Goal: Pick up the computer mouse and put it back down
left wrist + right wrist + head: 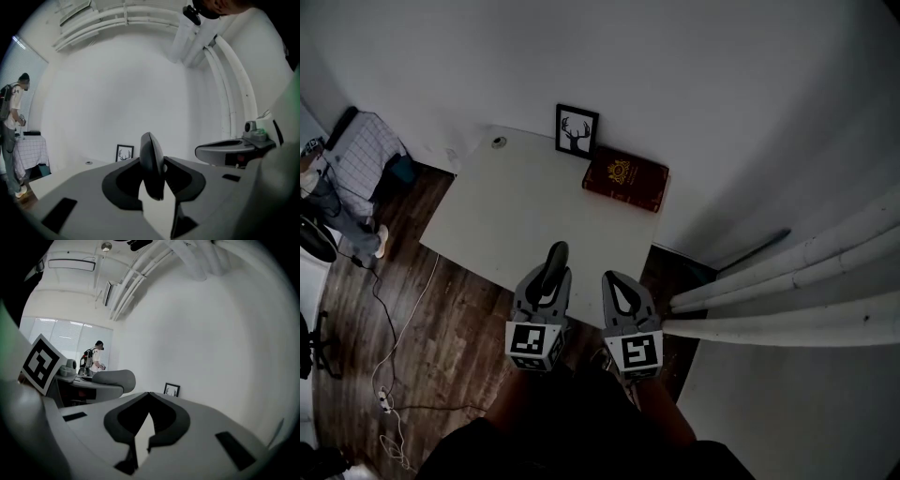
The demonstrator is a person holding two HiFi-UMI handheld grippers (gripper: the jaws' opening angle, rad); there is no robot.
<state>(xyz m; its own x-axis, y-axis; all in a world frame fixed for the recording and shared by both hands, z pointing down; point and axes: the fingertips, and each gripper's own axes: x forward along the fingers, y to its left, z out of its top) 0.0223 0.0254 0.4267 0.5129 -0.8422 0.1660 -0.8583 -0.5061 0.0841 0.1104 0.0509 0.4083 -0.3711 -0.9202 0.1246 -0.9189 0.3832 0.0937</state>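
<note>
My left gripper (551, 265) is shut on a dark computer mouse (554, 259), held on edge between the jaws above the near edge of the white table (502, 211). In the left gripper view the mouse (152, 165) stands upright between the jaws, lifted off the table. My right gripper (611, 280) sits beside it to the right, shut with nothing in it; in the right gripper view its tips (149, 394) meet. Both point roughly level toward the white wall.
A framed deer picture (577, 131) leans on the wall at the table's back, with a dark red book (625, 178) beside it. A small round cap (499, 142) lies at the far left corner. White pipes (787, 281) run at the right. Cables (389, 375) lie on the wooden floor. A person (11, 126) stands far left.
</note>
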